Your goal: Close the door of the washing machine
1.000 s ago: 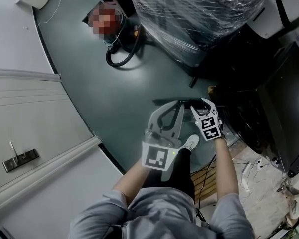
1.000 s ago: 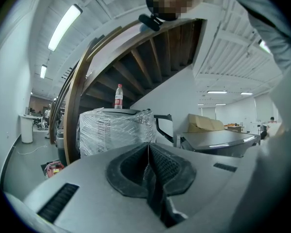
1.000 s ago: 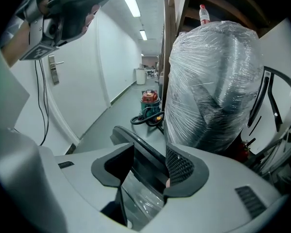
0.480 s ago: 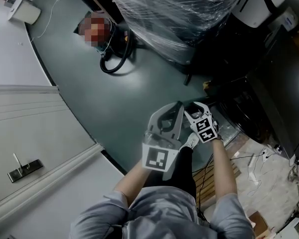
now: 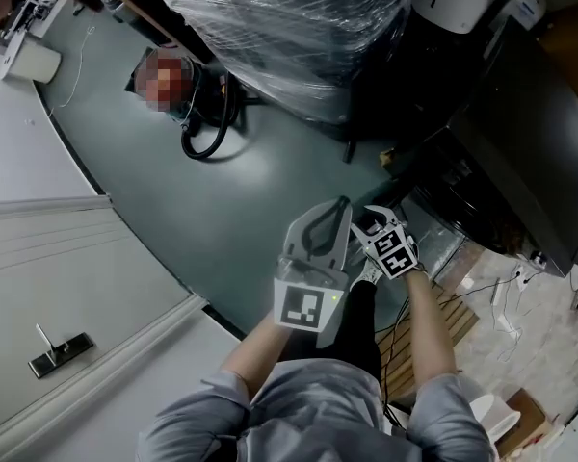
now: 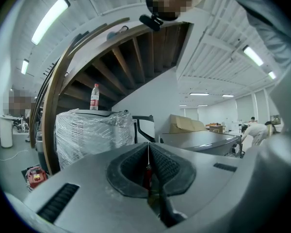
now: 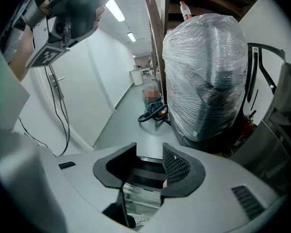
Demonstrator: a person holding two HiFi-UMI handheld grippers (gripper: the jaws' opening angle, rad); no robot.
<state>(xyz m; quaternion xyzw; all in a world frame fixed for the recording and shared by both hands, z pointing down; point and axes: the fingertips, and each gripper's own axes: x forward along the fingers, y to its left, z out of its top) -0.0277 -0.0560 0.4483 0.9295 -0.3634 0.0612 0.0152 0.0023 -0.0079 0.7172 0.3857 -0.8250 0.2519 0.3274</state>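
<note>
Hovering right tongs [image 5: 368, 218], dark machine [image 5: 525, 152] just beside

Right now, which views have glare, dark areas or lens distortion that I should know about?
Head view: the right side is nearly black, while the wrapped bundle glints and the floor shows a pale sheen. Left gripper view: strong fisheye bending, black corners, a washed-out ceiling lamp. Right gripper view: the same bending; a strip light glares.
</note>
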